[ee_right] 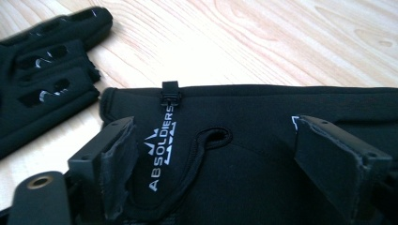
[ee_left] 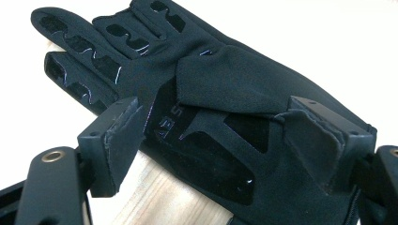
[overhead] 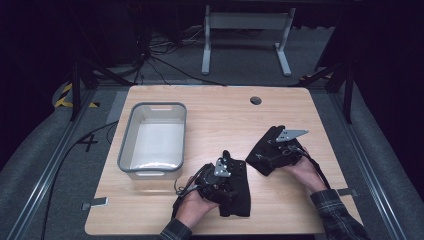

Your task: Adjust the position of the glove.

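- Two black gloves lie flat on the wooden table [overhead: 300, 200], one under each hand-held gripper, well apart from each other.
- Left gripper [overhead: 220, 175]: held low over the near glove [overhead: 239, 192], jaws spread wide. In the left gripper view the glove's palm [ee_left: 220, 117] lies between the two jaws; the pads [ee_left: 123, 140] stand clear of the cloth on both sides, nothing pinched.
- Near glove, seen from the left gripper: fingers point away from the jaws, toward the upper left of that view; glossy grip patches show on the fingers and palm. A fold of cloth lies across the palm just ahead of the jaws.
- Right gripper [overhead: 282, 145]: also low, set over the far glove [overhead: 265, 152], jaws wide apart. In the right gripper view the cuff end [ee_right: 244, 154] lies between the jaws; pads [ee_right: 117, 159] not pressing on it.
- Far glove, seen from the right gripper: white lettering "ABSOLDIERS" runs along a strip beside the left jaw, a small black clip sits at the edge just beyond it. The other glove's fingers [ee_right: 47, 70] show farther off, up and left of the jaws.
- Grey plastic bin [overhead: 152, 172]: beyond and left of the left gripper, well apart from the right one. Inside looks bare white.
- Plaid sleeve [overhead: 335, 215] trails behind the right gripper.
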